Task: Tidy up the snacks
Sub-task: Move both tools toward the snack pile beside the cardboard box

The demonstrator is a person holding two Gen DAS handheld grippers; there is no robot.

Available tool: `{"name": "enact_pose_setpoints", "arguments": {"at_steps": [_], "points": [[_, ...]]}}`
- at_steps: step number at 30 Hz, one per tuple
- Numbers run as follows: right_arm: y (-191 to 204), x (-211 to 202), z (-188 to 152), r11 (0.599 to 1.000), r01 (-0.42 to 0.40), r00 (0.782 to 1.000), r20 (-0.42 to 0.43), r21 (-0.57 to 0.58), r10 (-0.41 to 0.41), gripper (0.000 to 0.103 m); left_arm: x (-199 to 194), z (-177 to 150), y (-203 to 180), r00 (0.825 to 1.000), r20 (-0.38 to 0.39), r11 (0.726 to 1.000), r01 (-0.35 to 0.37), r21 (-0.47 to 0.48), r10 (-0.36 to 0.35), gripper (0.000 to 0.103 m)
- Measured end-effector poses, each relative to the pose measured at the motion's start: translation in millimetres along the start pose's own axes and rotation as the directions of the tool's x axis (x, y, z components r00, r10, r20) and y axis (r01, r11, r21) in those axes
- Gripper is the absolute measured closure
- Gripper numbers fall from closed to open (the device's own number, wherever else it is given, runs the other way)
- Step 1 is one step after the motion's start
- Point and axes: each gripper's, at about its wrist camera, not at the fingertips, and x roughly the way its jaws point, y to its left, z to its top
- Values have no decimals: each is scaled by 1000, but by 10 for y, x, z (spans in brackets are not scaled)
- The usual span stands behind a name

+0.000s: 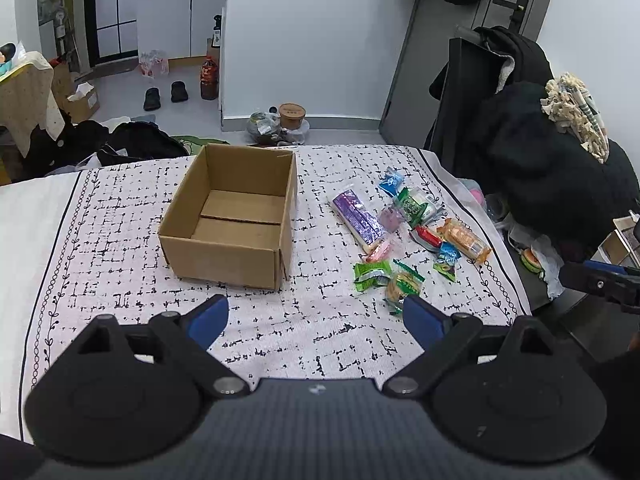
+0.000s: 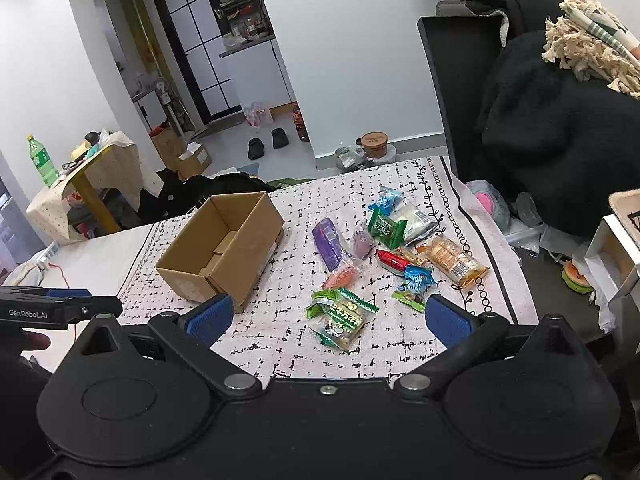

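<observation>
Each hand carries the same tool. The left gripper (image 1: 316,320) has a matte black body with two rounded, disc-shaped lobes across the bottom of its own view, a ribbed grey panel between them with a small white mark at its top edge. Silver round-headed pivots fasten black link arms, which run up to triangular cut-out brackets and blue textured pads (image 1: 210,318). The right gripper (image 2: 328,316) is built alike, with a small silver screw at the centre of its black housing and blue ridged pads (image 2: 446,322). White "GenRobot.AI" lettering marks the left tool's black side at the right view's left edge.
</observation>
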Motion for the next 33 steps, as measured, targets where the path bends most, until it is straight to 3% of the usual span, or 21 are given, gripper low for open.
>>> {"name": "enact_pose_setpoints", "arguments": {"at_steps": [33], "points": [[27, 97, 44, 999, 34, 999, -4, -25, -34, 0, 54, 44, 36, 1000, -14, 1000, 8, 5, -8, 9]]}}
